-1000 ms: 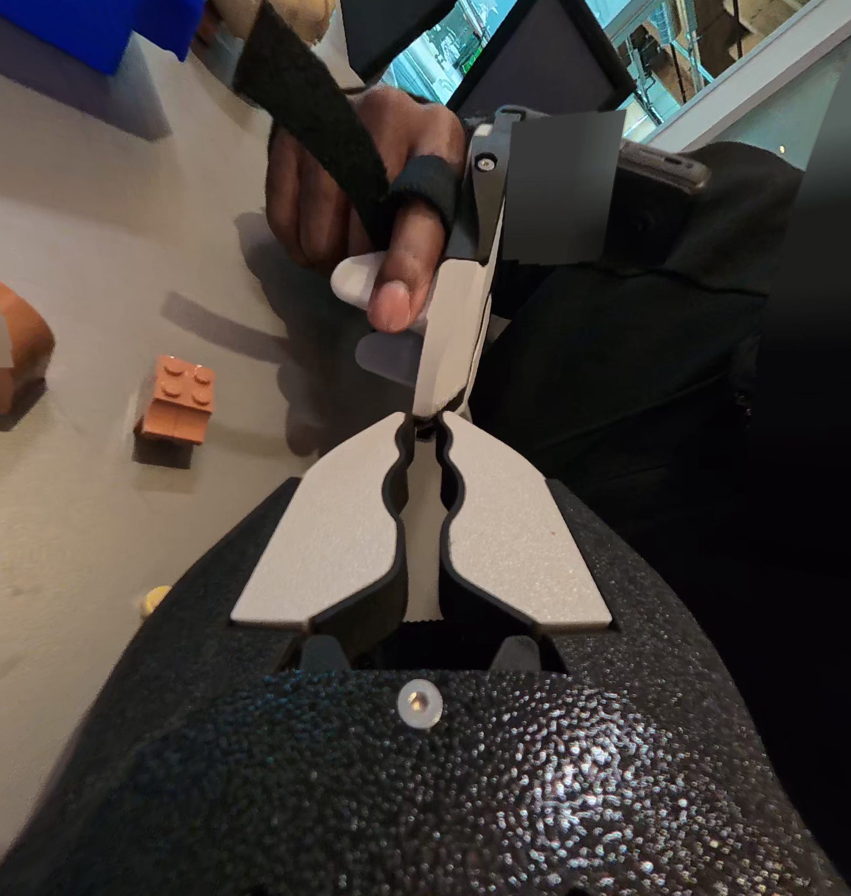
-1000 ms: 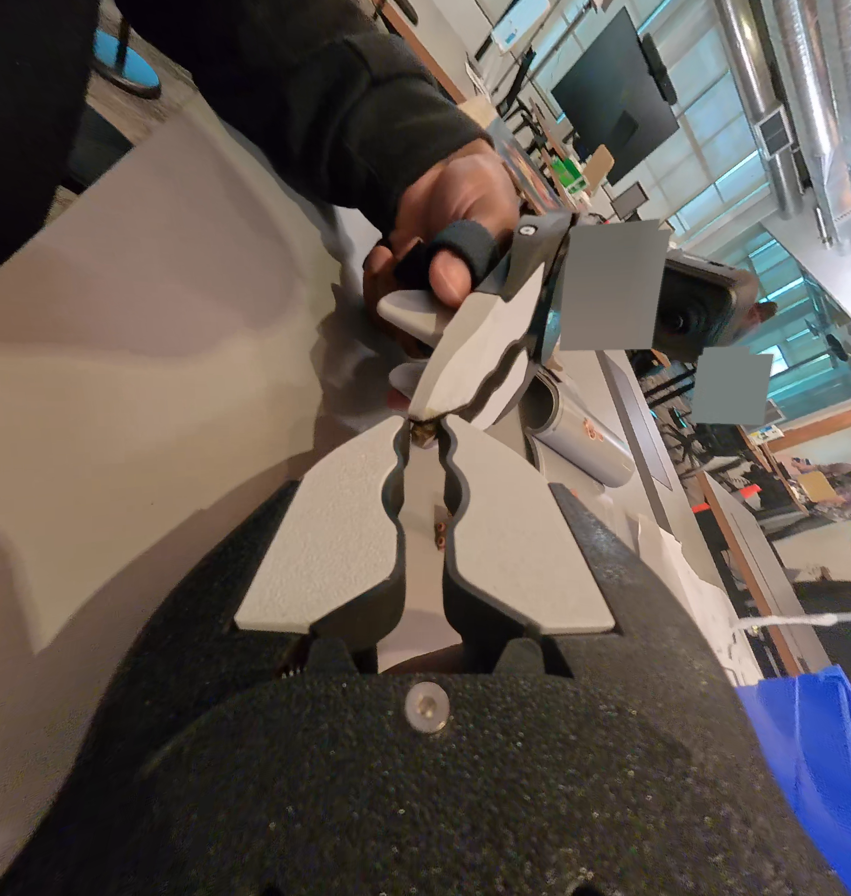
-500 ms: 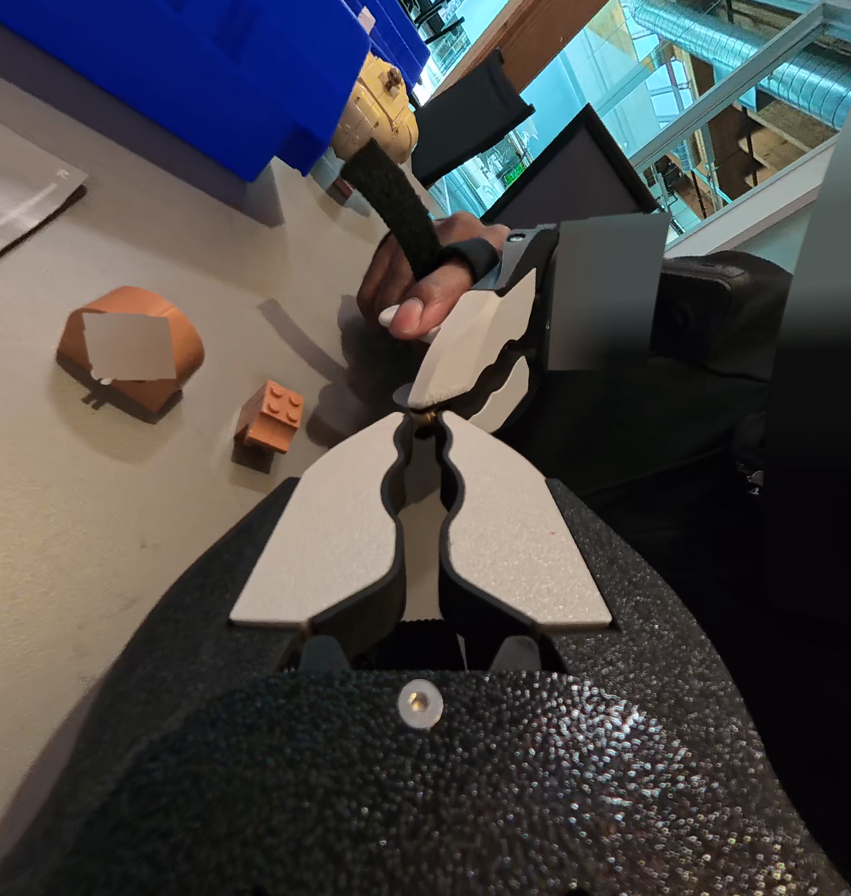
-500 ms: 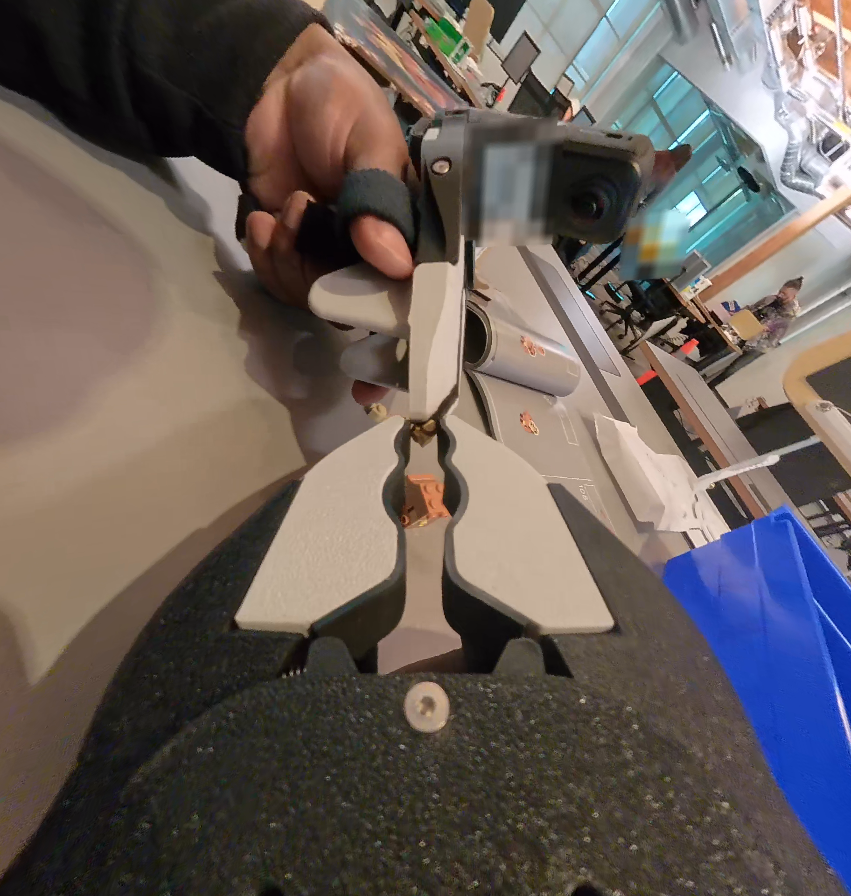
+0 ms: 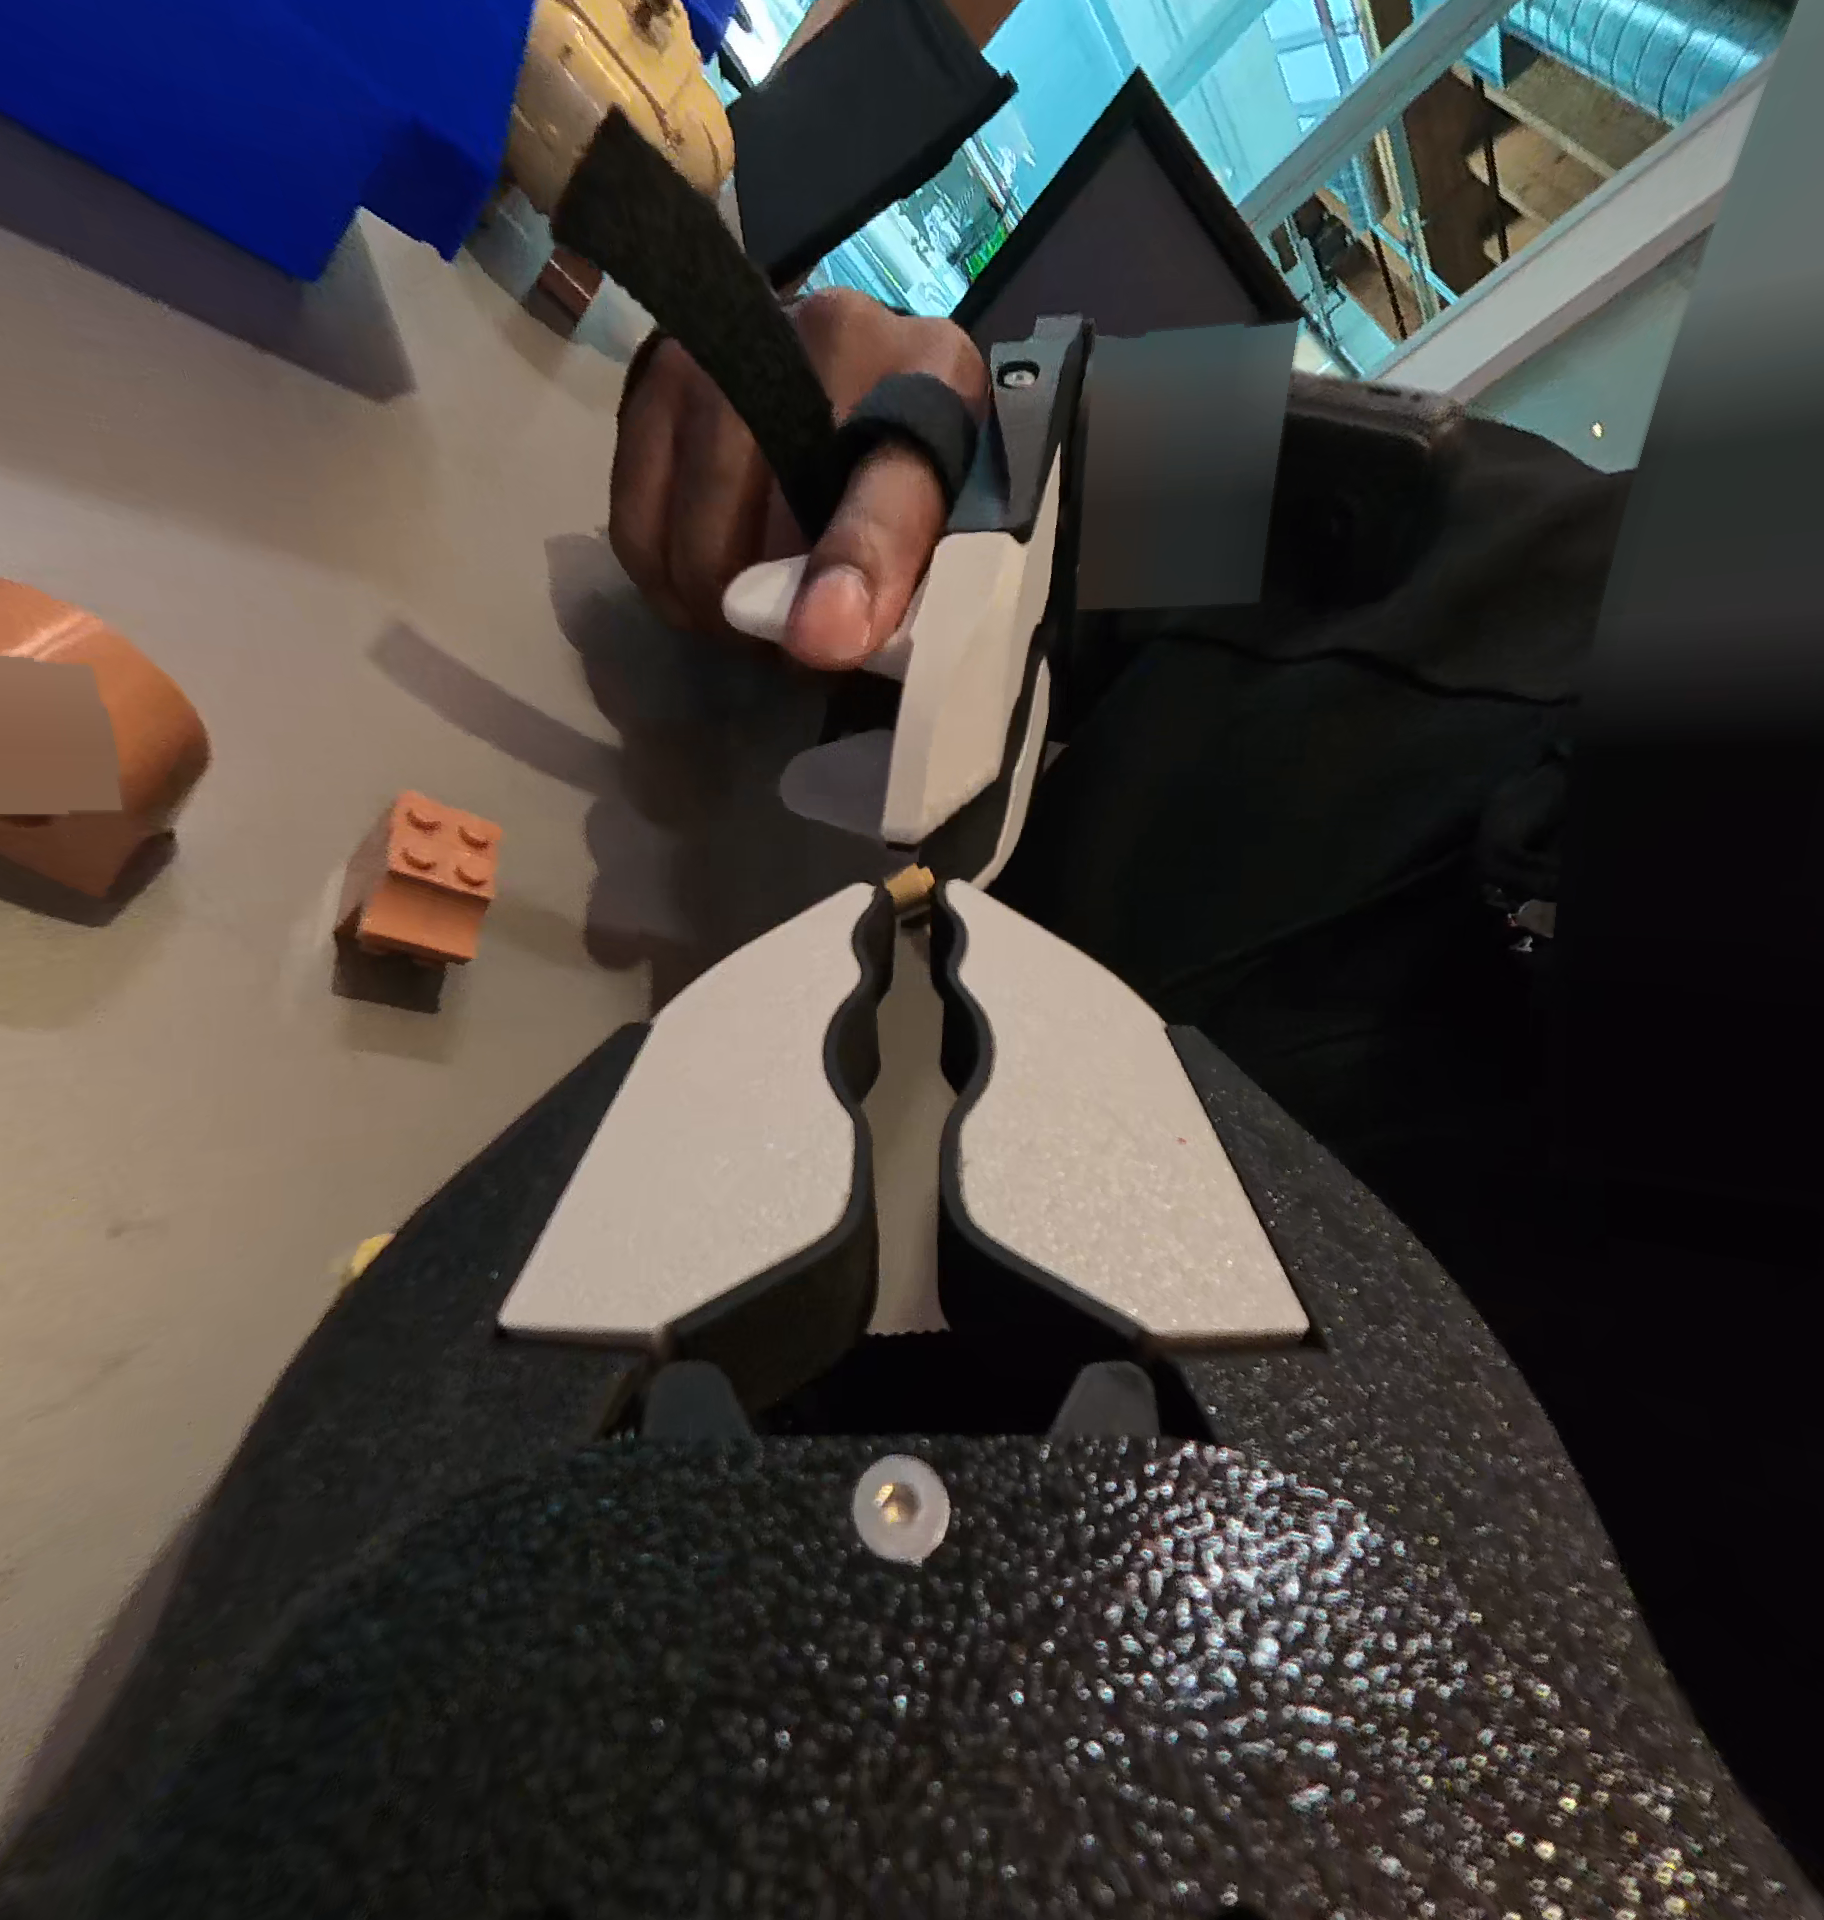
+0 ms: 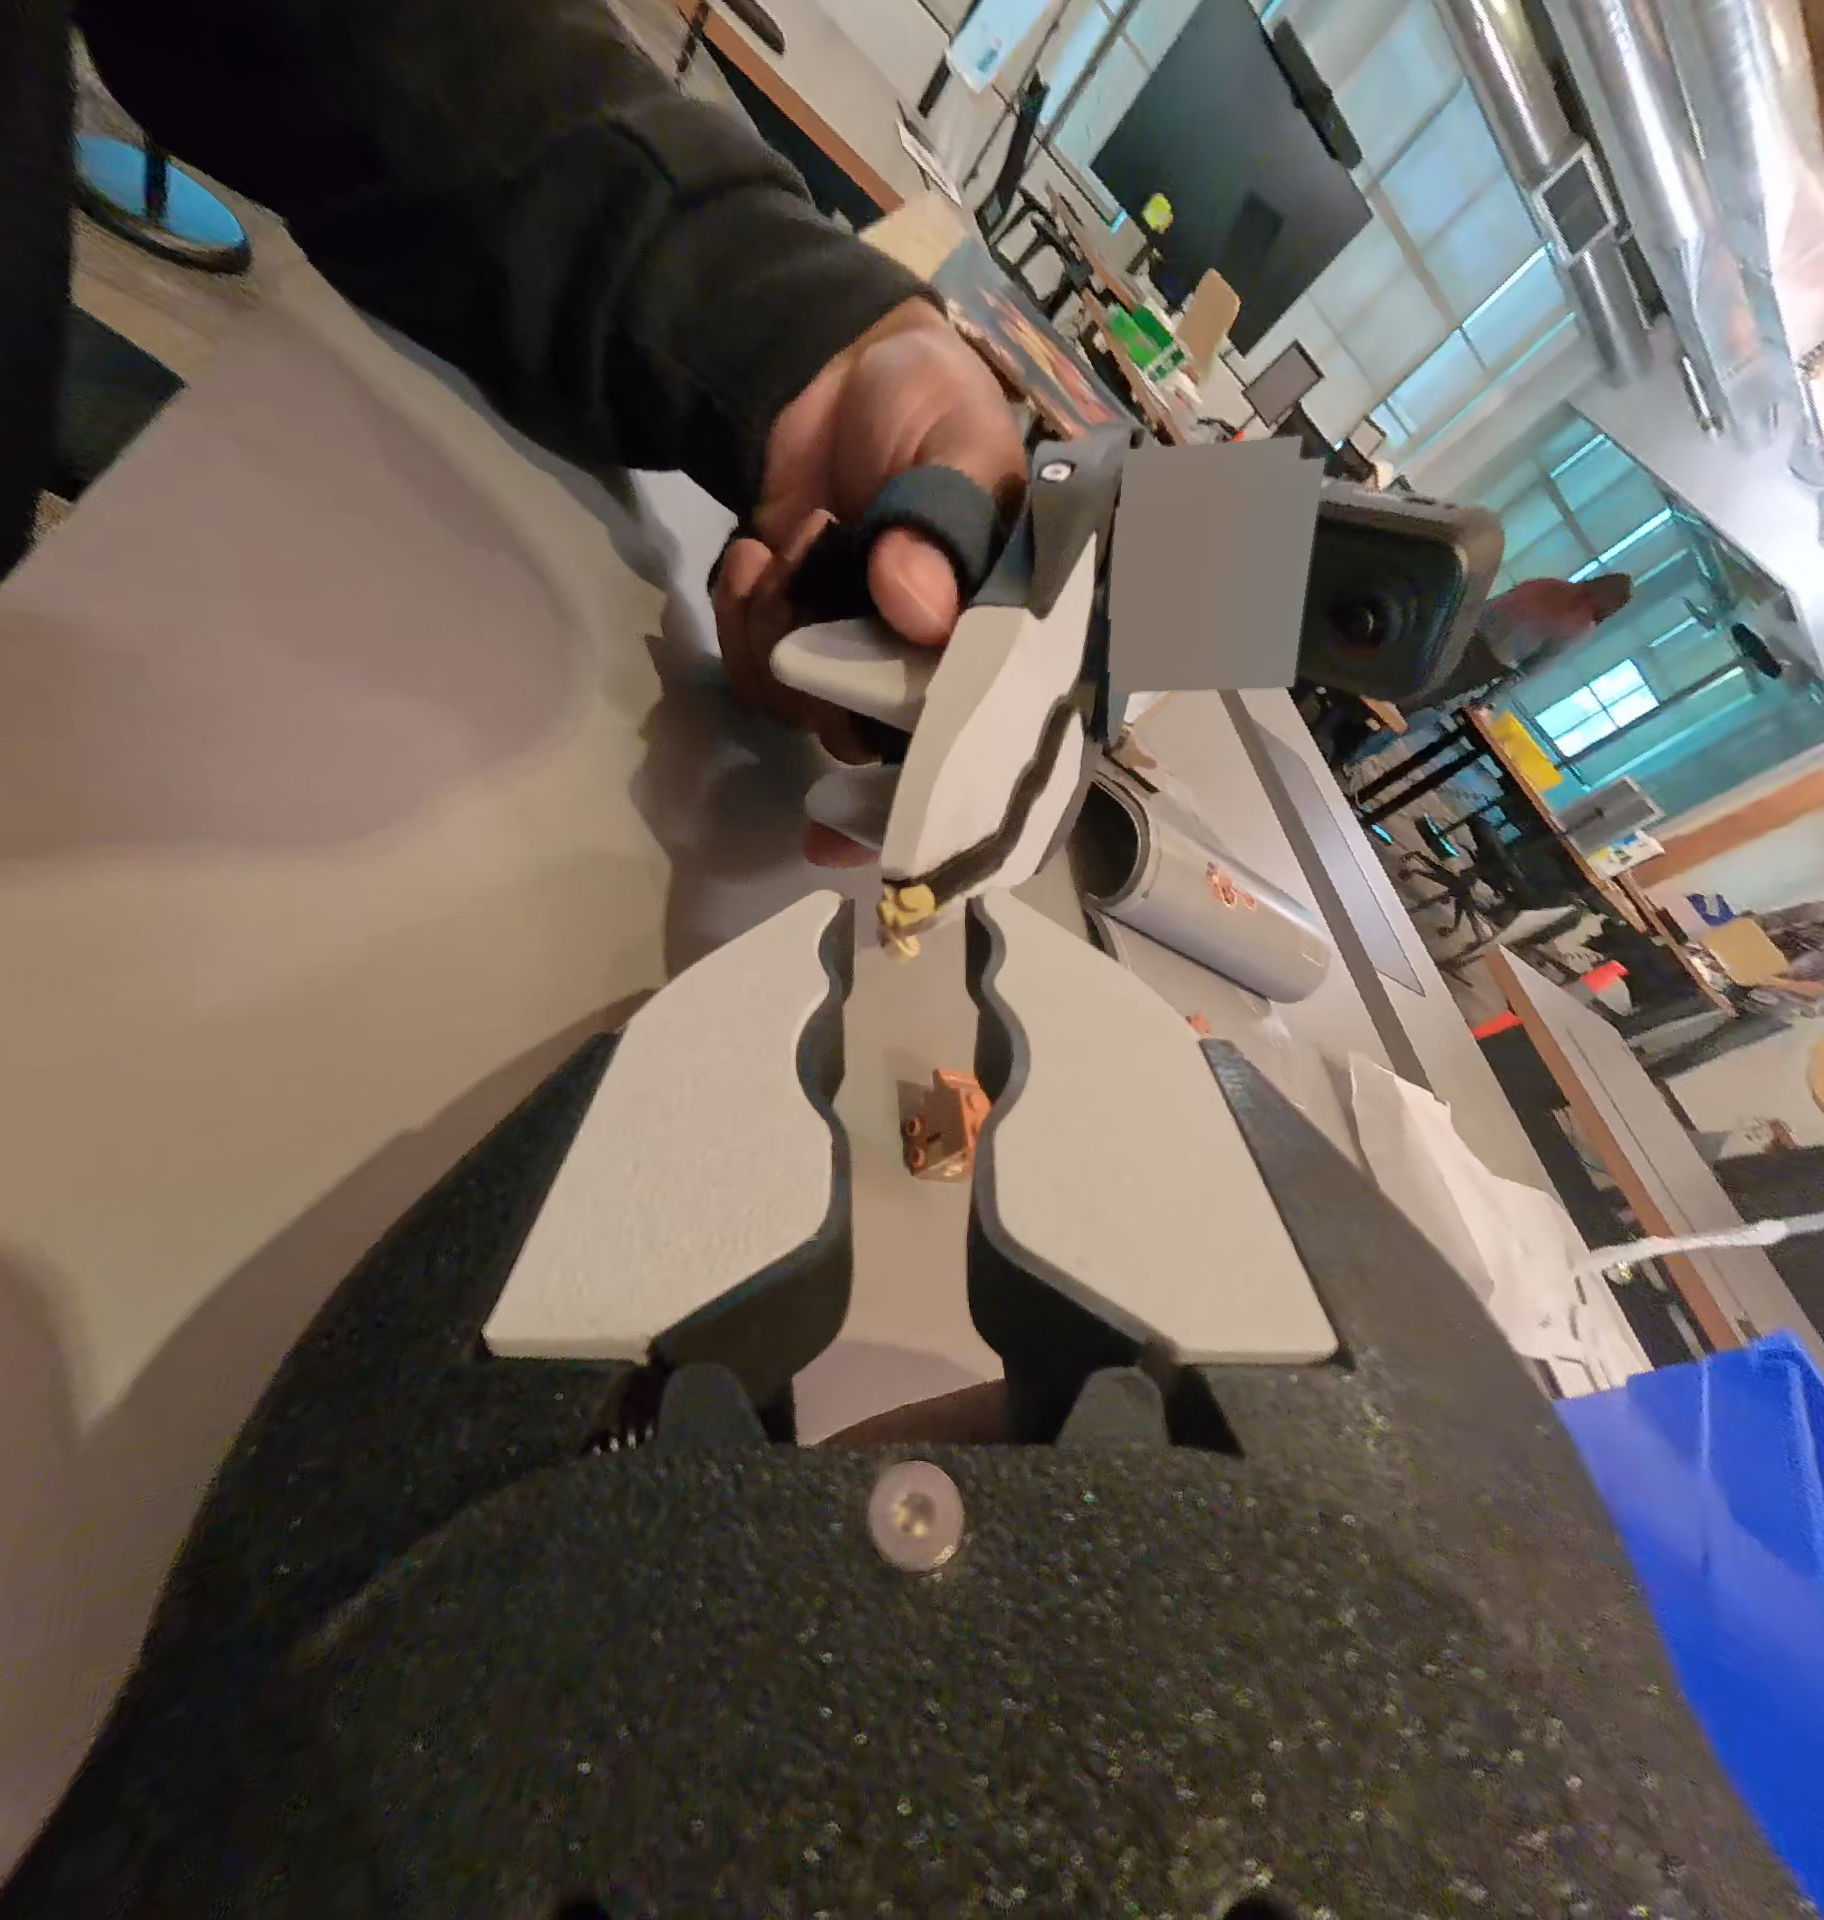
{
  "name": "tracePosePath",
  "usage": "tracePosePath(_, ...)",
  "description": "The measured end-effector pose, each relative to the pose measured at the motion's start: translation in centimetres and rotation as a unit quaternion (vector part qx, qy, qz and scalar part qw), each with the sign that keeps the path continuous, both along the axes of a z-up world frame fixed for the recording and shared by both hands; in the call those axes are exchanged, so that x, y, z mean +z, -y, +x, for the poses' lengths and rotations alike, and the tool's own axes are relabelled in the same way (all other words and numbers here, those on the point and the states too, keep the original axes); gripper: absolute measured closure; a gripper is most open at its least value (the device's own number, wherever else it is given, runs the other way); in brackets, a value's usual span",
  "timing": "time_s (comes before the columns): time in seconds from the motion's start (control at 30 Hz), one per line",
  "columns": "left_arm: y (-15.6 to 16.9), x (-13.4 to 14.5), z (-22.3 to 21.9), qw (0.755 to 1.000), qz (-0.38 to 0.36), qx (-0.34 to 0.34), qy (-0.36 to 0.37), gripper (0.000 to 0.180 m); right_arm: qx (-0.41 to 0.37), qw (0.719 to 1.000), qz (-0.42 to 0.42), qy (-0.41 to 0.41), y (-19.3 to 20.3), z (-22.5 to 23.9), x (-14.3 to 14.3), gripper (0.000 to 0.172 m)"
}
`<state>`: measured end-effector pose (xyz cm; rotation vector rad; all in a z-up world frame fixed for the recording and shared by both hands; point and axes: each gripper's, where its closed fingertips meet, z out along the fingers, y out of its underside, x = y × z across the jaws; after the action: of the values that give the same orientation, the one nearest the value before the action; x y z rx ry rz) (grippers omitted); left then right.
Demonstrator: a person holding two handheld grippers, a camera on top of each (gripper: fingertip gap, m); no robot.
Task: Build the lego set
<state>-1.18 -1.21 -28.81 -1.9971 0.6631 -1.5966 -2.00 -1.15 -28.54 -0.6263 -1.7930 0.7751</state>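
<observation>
My left gripper (image 5: pixel 910 896) is shut on a small tan piece (image 5: pixel 910 888), pinched at the very fingertips and held above the grey table (image 5: pixel 212 1039). In the right wrist view the left gripper (image 6: pixel 913 891) reaches in from above with the tan piece (image 6: pixel 900 914) at its tips. My right gripper (image 6: pixel 906 906) is open; the piece hangs between its fingertips and the pads do not press on it. In the left wrist view the right gripper (image 5: pixel 949 847) stands just above my left fingertips, held by a hand (image 5: pixel 783 499).
A brown brick stack (image 5: pixel 425 883) lies on the table left of the grippers and shows below them in the right wrist view (image 6: pixel 939 1127). A brown curved part (image 5: pixel 77 748), blue bins (image 5: pixel 212 104), a silver cylinder (image 6: pixel 1199 914) and white paper (image 6: pixel 1459 1195) lie around. Both grippers' tips are close together, under 4 cm apart.
Both grippers pinched the tan piece tip to tip before. My right gripper has opened and let go of it; my left gripper keeps its hold. Both views have swung a little.
</observation>
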Motion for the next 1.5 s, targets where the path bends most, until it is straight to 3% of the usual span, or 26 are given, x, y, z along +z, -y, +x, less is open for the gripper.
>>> tracePosePath(0.47,0.4,-0.9,0.4,1.000,-0.010,-0.014,-0.017,0.175,0.015,0.999,0.002,0.038,0.4,0.2,-1.1,0.162)
tracePosePath(0.7,-0.9,-1.3,-0.5,0.996,0.049,0.020,-0.066,0.171,-0.020,0.992,-0.079,0.092,-1.3,0.1,-1.5,0.162)
tracePosePath(0.93,-5.1,-2.9,-3.4,0.942,0.204,0.128,-0.233,0.160,-0.082,0.977,-0.151,0.125,-4.7,-0.1,-1.9,0.163)
tracePosePath(1.17,-5.8,-5.5,-3.0,0.903,0.246,0.102,-0.336,0.152,-0.095,0.972,-0.161,0.141,-5.4,-0.2,-2.5,0.162)
tracePosePath(1.37,-6.1,-6.2,-2.7,0.890,0.255,0.091,-0.367,0.150,-0.099,0.970,-0.166,0.149,-5.6,-0.2,-2.8,0.162)
tracePosePath(1.5,-6.0,-6.6,-2.5,0.886,0.257,0.081,-0.379,0.162,-0.100,0.969,-0.169,0.152,-5.6,-0.3,-2.9,0.162)
